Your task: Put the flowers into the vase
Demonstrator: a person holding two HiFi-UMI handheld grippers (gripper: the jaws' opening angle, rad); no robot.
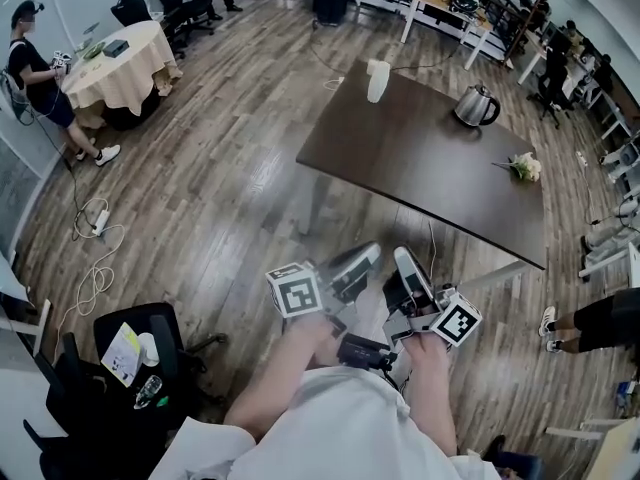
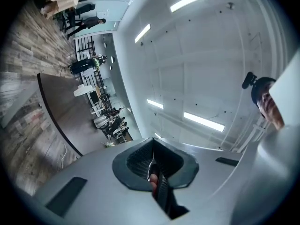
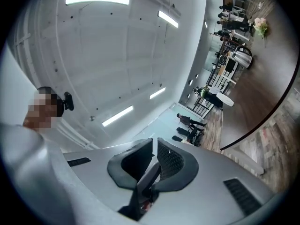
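A small bunch of pale flowers [image 1: 522, 166] lies near the right edge of the dark brown table [image 1: 420, 168]. A white vase [image 1: 377, 80] stands at the table's far left corner. Both grippers are held close to my body, over the wooden floor and short of the table's near edge. My left gripper [image 1: 368, 256] is shut with nothing in it, and so is my right gripper [image 1: 403, 260]. In the left gripper view the jaws [image 2: 152, 161] meet against the ceiling. In the right gripper view the closed jaws [image 3: 155, 146] point upward, with the flowers [image 3: 259, 26] far off.
A silver kettle [image 1: 476, 105] stands on the table between vase and flowers. A black office chair [image 1: 130, 368] sits at my lower left, with cables [image 1: 95, 230] on the floor. A person [image 1: 40, 78] stands by a round clothed table [image 1: 125, 63]; another stands at right [image 1: 590, 323].
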